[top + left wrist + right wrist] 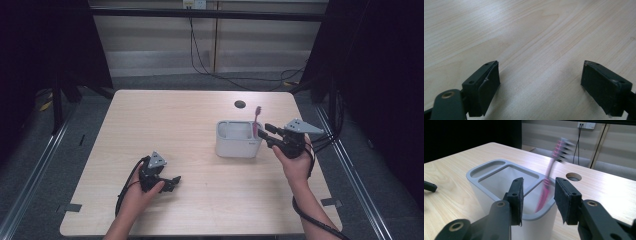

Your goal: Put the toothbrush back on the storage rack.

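Note:
A pink toothbrush stands tilted in the right compartment of a white holder on the wooden table. In the right gripper view the toothbrush is blurred and leans inside the holder, just past the jaws. My right gripper is open at the holder's near rim, and its pads do not touch the brush. From above, the right gripper sits at the holder's right side. My left gripper rests low at the table's front left, open, with bare wood between its jaws.
A round cable hole lies in the table behind the holder. The table edge runs close to the person's forearms. Cables hang down the back wall. Dark frame posts stand at both sides.

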